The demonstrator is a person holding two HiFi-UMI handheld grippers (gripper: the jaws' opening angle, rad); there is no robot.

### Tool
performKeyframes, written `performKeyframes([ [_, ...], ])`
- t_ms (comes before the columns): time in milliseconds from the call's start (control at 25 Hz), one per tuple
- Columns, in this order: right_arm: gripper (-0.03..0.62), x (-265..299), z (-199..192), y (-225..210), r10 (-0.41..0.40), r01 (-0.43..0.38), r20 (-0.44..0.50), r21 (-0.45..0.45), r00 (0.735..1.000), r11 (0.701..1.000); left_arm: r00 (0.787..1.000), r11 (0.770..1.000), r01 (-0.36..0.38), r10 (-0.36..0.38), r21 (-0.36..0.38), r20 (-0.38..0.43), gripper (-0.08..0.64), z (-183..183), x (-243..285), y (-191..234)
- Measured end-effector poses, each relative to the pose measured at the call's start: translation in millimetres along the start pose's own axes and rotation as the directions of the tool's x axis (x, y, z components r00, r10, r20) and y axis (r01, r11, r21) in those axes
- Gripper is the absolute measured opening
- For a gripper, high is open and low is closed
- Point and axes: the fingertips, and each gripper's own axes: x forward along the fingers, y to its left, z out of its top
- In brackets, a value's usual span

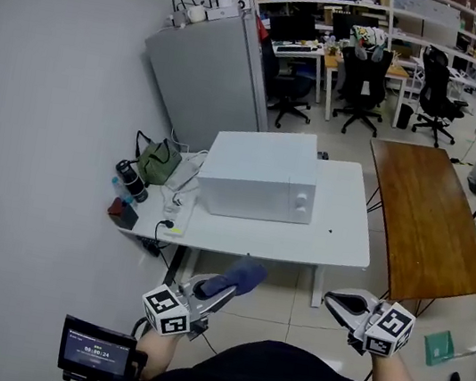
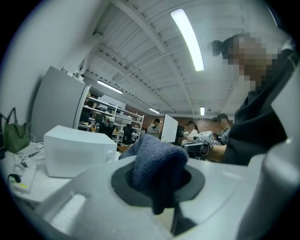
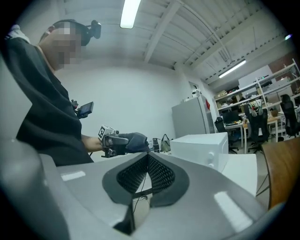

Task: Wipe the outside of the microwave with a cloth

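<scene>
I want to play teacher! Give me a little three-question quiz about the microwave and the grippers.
1. True or false: the right gripper is shut with nothing in it.
2. Where does the white microwave stand? A) on the floor B) on the white table C) on a chair
3. Fill in: the left gripper is shut on a blue ____.
Key: 1 true; 2 B; 3 cloth.

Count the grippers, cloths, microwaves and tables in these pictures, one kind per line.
Grippers: 2, left gripper and right gripper
Cloth: 1
Microwave: 1
Tables: 2, white table and brown table
Total: 6
</scene>
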Motion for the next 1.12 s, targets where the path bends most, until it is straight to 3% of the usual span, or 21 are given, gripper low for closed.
performKeyframes([
  [160, 0.006, 38.3, 1.6, 28.4, -0.008, 0.008, -0.003, -0.037, 1.000, 0.999, 0.999, 1.000, -0.008, 0.008, -0.012, 0.050, 0.058, 0.4, -47.0, 16.4],
  [480, 0.006, 105.1, 0.9, 68.8, -0.118, 0.118, -0.008, -0.017, 0.993, 0.993, 0.996, 0.997, 0.073, -0.073, -0.003, 0.053, 0.058, -4.8, -117.2, 60.4],
  [880, 0.006, 91.3, 26.4, 67.7, -0.142, 0.138, -0.039, -0.097, 0.989, 0.986, 0.985, 0.994, 0.105, -0.107, 0.024, 0.135, 0.058, 15.2, -115.9, 54.6],
  [1120, 0.006, 86.3, 32.5, 64.0, -0.137, 0.131, -0.049, -0.117, 0.989, 0.985, 0.986, 0.997, 0.079, -0.080, 0.013, 0.148, 0.058, 24.1, -112.9, 49.7],
])
